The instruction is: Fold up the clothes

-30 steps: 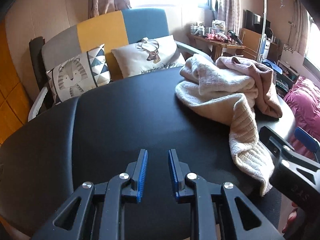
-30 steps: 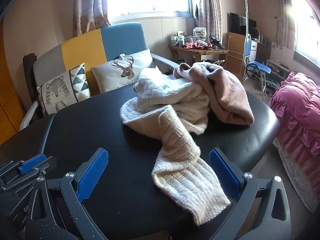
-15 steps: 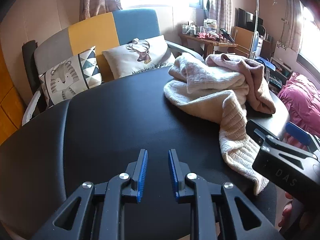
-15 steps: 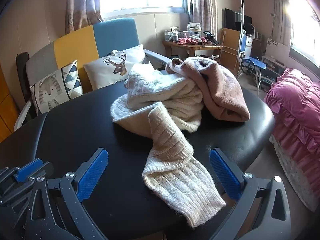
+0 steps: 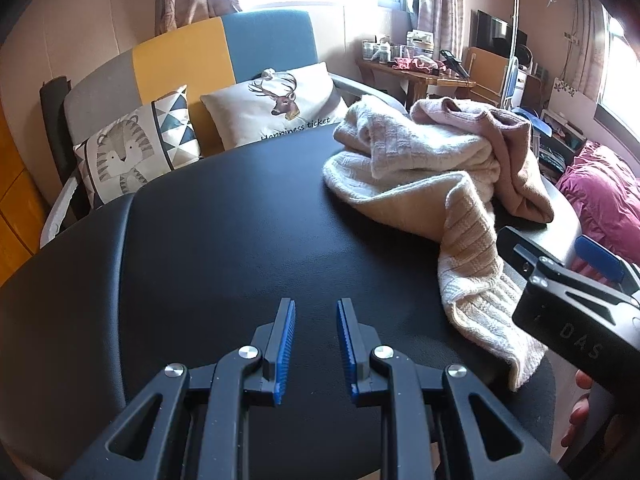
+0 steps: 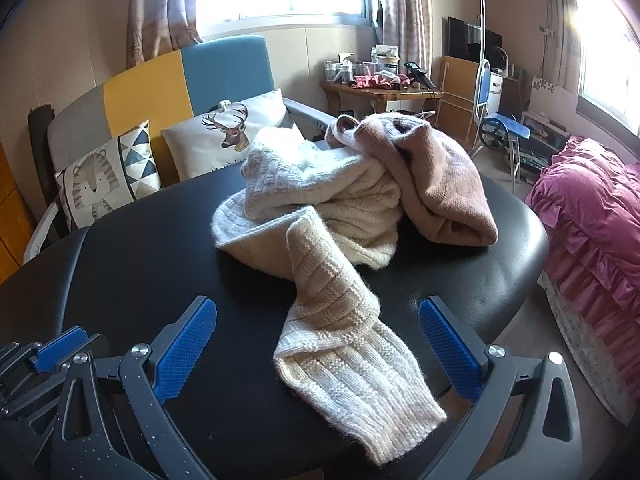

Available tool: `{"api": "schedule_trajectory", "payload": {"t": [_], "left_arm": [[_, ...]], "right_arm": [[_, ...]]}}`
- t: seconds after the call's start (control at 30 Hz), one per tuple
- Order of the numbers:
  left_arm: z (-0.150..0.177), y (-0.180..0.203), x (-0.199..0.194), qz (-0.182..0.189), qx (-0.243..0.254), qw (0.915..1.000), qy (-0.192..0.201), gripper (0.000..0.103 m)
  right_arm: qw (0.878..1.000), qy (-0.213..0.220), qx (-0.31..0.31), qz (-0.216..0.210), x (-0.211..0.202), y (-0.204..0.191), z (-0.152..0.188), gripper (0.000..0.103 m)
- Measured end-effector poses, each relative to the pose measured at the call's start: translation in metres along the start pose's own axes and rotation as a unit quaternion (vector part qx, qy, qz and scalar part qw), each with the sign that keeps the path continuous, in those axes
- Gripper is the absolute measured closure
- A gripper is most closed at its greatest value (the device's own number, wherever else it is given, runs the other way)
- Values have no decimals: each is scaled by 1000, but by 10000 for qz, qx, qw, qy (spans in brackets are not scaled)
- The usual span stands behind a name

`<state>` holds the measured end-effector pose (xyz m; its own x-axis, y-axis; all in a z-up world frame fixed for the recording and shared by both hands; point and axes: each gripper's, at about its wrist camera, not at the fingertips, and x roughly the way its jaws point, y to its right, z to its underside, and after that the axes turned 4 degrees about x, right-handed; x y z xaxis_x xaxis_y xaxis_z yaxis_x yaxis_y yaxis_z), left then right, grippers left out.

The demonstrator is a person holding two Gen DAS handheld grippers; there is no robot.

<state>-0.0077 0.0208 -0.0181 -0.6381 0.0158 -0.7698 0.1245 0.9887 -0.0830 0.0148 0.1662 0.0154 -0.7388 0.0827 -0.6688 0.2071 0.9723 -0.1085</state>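
Lying sleeve between tool pads

Both wrist cameras look forward and down over a black table from its near edge; both catch the sweater pile and sofa.

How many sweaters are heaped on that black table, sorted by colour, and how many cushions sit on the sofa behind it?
Cream knit sweater: 1
Pinkish-brown sweater: 1
Cushions, tiger and deer: 2
Total: 4
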Motion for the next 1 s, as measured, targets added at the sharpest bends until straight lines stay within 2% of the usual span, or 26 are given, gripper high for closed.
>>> {"api": "schedule_trajectory", "payload": {"t": [0.17,0.37,0.57,0.77,1.0], "left_arm": [[-2,5,2,145,118,9998,50,82],[-8,11,5,246,161,9996,41,82],[-7,14,6,247,254,9994,18,82],[-11,13,8,235,247,9994,1,82],[-11,10,7,217,231,9995,6,82]], "right_arm": [[9996,131,188,183,-3,10,0,0],[9992,166,364,-64,-5,18,-5,0],[9945,-291,832,-574,7,27,-6,0],[9956,-144,652,-660,0,24,-6,0],[9987,-106,236,-443,-2,7,-4,0]]}}
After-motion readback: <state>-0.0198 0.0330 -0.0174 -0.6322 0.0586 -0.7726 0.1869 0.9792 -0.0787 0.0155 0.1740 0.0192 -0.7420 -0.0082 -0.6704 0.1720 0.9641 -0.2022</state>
